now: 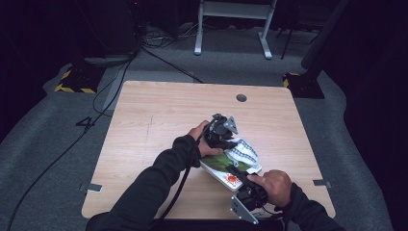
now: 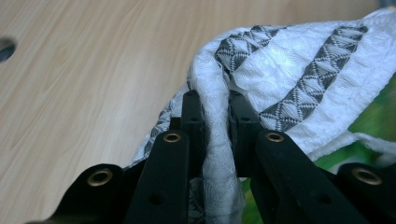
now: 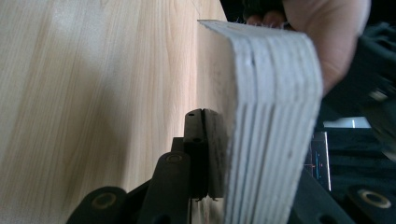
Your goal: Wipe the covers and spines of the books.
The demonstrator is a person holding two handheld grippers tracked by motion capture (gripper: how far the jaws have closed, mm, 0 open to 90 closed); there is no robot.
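Note:
A white cloth (image 1: pixel 244 150) with grey triangle-patterned stripes lies over a thick board book (image 1: pixel 220 163) that has a green cover. My left gripper (image 1: pixel 230 143) is at the cloth's far end. In the left gripper view it (image 2: pixel 215 112) is shut on a raised fold of the cloth (image 2: pixel 299 70). My right gripper (image 1: pixel 236 175) is at the book's near corner. In the right gripper view its jaws (image 3: pixel 205 135) stand together at the edge of the book's page stack (image 3: pixel 275 116), which hides the right jaw's arm. A hand (image 3: pixel 322 28) is at the book's far end.
The wooden table (image 1: pixel 154 125) has a round cable hole (image 1: pixel 241 97) near its far edge, also seen as the hole (image 2: pixel 4 46). Beyond the table are grey carpet, floor cables (image 1: pixel 115 82) and a white desk frame (image 1: pixel 235 24).

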